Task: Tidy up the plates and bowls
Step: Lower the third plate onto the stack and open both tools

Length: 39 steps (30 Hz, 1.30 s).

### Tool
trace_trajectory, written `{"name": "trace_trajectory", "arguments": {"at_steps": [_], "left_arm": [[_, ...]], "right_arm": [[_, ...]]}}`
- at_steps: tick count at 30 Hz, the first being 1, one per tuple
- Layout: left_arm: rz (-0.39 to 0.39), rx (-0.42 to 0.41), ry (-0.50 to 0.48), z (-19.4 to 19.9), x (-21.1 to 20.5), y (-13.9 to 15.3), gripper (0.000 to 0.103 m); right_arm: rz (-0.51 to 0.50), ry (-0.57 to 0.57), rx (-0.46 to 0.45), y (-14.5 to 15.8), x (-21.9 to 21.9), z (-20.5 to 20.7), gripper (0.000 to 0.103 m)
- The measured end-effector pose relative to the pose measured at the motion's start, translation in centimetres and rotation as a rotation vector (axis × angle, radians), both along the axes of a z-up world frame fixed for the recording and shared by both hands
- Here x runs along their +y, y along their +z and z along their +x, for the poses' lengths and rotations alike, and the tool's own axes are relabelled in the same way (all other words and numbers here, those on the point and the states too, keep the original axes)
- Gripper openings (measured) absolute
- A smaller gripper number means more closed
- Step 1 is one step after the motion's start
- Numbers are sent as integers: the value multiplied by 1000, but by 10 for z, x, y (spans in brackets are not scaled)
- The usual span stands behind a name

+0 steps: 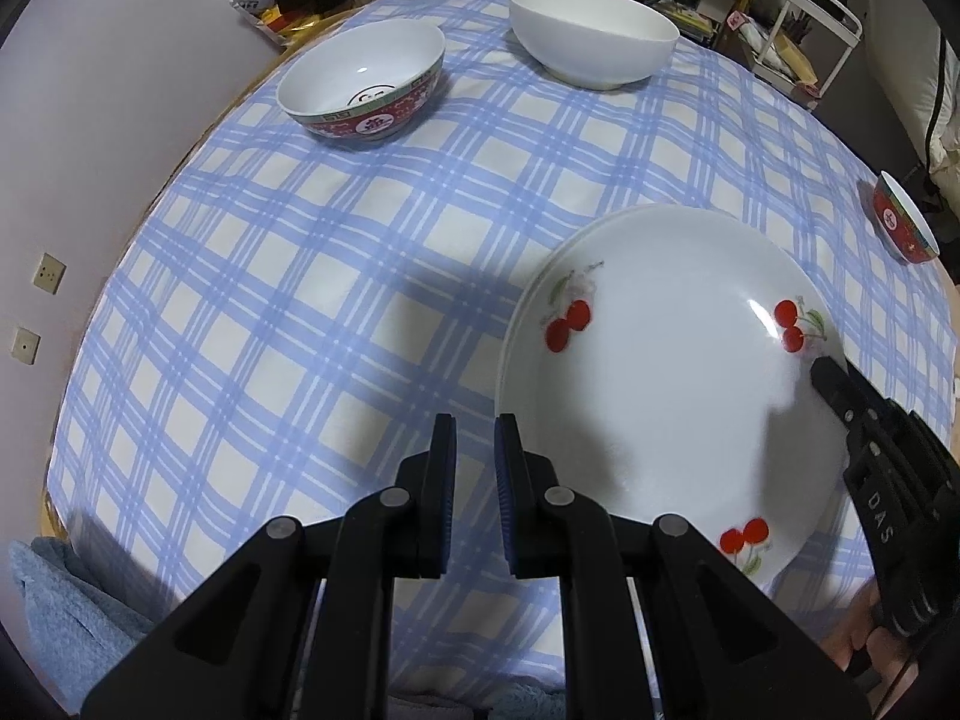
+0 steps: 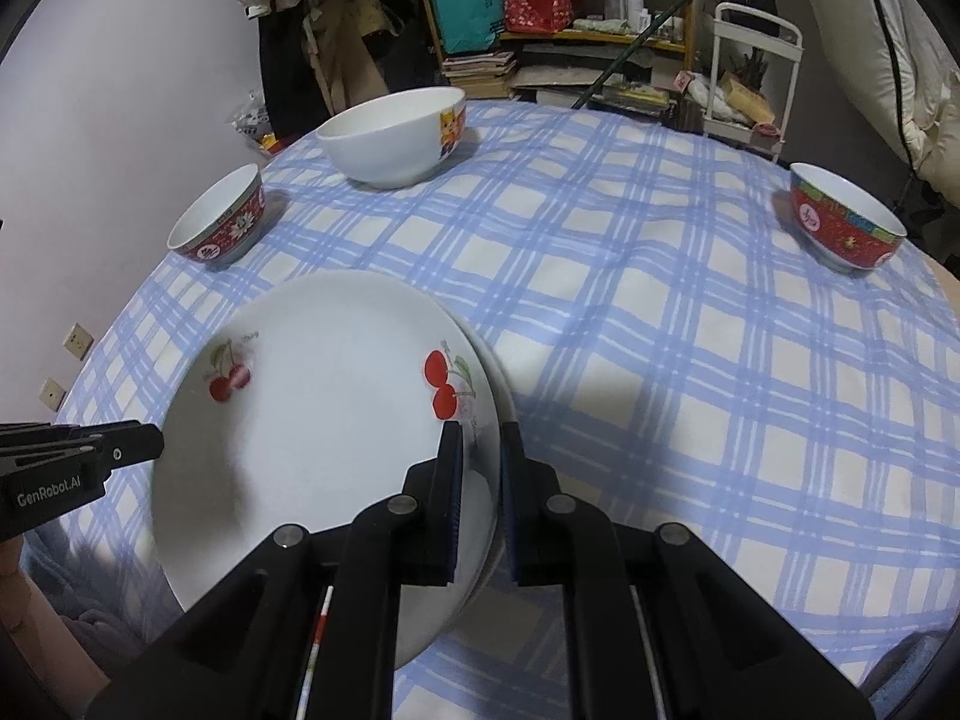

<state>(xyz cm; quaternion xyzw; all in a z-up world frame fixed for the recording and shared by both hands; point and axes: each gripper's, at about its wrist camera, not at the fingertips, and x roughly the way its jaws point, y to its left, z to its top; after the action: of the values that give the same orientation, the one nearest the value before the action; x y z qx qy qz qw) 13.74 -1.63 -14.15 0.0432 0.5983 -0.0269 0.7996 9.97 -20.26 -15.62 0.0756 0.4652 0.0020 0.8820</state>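
— White cherry plate point(image 2: 324, 420) lies near the bench point(image 2: 660, 330) front edge; right hand-held gripper point(image 2: 482, 462) pinches its rim.
— And the left hand-held gripper point(image 1: 475, 450)?
— Narrowly parted, empty, beside the plate; possibly another plate underneath

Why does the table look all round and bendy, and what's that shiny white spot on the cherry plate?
Left wrist view: the fisheye lens bows the checked tablecloth into a dome; the shiny spot is lamp glare on the cherry plate, whose cherries look slightly blurred. Right wrist view: same bending, and a dark shadow falls on the cloth beside the right claw.
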Motion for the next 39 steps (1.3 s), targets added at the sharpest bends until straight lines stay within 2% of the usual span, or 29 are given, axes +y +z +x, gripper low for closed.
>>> {"name": "trace_trajectory", "arguments": {"at_steps": [4, 13, 16, 18, 22, 23, 26, 31, 33, 36, 39], "left_arm": [[17, 5, -9, -2, -3, 0, 13], [27, -29, 19, -7, 2, 7, 13], [7, -42, 18, -9, 3, 13, 15], [-8, -50, 12, -11, 3, 17, 19], [11, -96, 5, -12, 3, 27, 23], [10, -103, 5, -12, 3, 29, 27], [-18, -106, 17, -7, 6, 31, 45], [15, -123, 36, 1, 10, 33, 55], [39, -113, 39, 4, 11, 34, 65], [51, -127, 33, 12, 14, 42, 72], [70, -152, 38, 23, 18, 53, 74]], "right_arm": [[27, -17, 19, -3, -7, 0, 14], [4, -37, 7, 3, -7, -5, 15], [-11, -44, 6, 4, -7, -5, 27], [-19, -47, -4, 6, -6, -5, 49], [-29, -45, -40, 15, -6, -6, 65], [-28, -46, -45, 16, -6, -6, 69], [-15, -51, -61, 18, -8, -4, 74], [2, -48, -89, 21, -10, 2, 75], [-7, -38, -96, 21, -9, 7, 84], [-40, -28, -120, 24, -8, 12, 95], [-32, -11, -119, 28, -8, 24, 96]]}}
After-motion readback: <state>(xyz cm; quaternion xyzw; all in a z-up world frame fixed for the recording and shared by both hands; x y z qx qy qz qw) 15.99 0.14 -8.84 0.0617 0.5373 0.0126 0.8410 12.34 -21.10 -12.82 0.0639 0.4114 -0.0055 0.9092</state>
